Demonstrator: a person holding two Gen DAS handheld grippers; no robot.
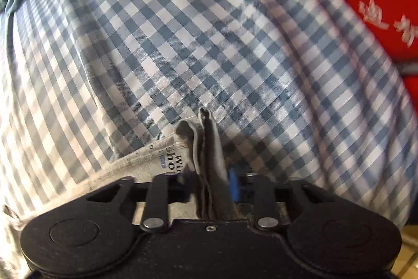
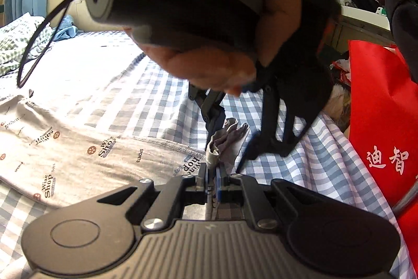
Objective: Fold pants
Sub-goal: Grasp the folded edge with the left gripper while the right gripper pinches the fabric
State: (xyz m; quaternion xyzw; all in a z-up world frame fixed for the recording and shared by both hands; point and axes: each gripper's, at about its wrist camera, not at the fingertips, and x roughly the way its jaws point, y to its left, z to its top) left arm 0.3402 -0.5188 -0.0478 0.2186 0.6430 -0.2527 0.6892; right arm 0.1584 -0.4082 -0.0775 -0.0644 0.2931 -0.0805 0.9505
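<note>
While both the left gripper (image 1: 209,148) and right gripper (image 2: 213,174) are pinching the pants (image 2: 78,148) hem close together, the bunched cloth is risking slipping free.

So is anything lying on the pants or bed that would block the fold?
Nothing visible does. Both tools, left and right, are shut on the pants hem; the checked sheet beside them looks bare.

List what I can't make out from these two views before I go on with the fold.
- Pants: right wrist view cuts them off at the left edge; full layout unknown.
- Pants edge inside the left claw: how many layers are bunched there cannot be told.
- Right claw: its grip point is hidden by its own fingers.
- Red bag: cut off at the right; the left wrist view blurs its lettering.
</note>
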